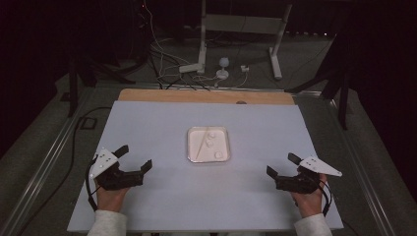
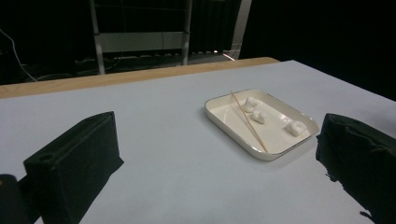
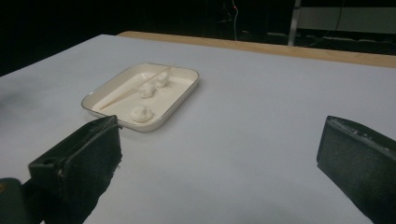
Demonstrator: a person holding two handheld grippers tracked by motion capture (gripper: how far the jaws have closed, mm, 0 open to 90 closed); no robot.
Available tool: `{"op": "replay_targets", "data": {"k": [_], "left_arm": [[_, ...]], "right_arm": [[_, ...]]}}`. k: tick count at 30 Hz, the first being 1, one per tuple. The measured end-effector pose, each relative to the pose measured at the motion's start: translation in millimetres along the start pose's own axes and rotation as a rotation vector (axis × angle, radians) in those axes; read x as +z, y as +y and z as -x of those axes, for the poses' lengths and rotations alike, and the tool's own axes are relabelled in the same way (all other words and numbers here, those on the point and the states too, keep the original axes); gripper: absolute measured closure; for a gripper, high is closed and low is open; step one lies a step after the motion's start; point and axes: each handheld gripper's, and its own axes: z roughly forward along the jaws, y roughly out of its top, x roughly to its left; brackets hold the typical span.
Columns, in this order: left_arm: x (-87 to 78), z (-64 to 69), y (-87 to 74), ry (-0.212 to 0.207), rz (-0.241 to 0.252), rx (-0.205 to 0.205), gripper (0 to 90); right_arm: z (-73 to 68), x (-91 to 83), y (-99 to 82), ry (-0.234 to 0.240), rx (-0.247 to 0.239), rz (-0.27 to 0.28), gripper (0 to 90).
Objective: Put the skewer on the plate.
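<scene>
A cream rectangular tray [image 1: 193,133] [image 2: 224,125] [image 3: 180,95] lies in the middle of the pale table. In it are three small white lumps [image 1: 212,143] [image 2: 258,116] [image 3: 146,90] and a thin wooden stick [image 1: 200,146] [image 2: 248,122] [image 3: 128,93]. My left gripper [image 1: 134,157] [image 2: 215,158] rests at the table's front left, open, nothing between its jaws, well short of the tray. My right gripper [image 1: 282,165] [image 3: 219,154] rests at the front right, also open and empty, pointing toward the tray.
The table's wooden far edge [image 1: 206,96] runs along the back. Beyond it stand a white metal frame [image 1: 241,29], loose cables [image 1: 167,73] and a small white object [image 1: 223,68] on the floor. Dark stands flank the table.
</scene>
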Motion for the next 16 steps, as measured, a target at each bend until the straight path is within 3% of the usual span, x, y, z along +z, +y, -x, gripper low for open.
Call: {"op": "replay_targets", "data": {"k": [16], "left_arm": [[-2.9, -4.5, -3.9, 0.020, -0.005, -0.005, 0.5]], "right_arm": [[9.3, -0.9, -4.7, -0.026, 0.015, -0.011, 0.2]]}}
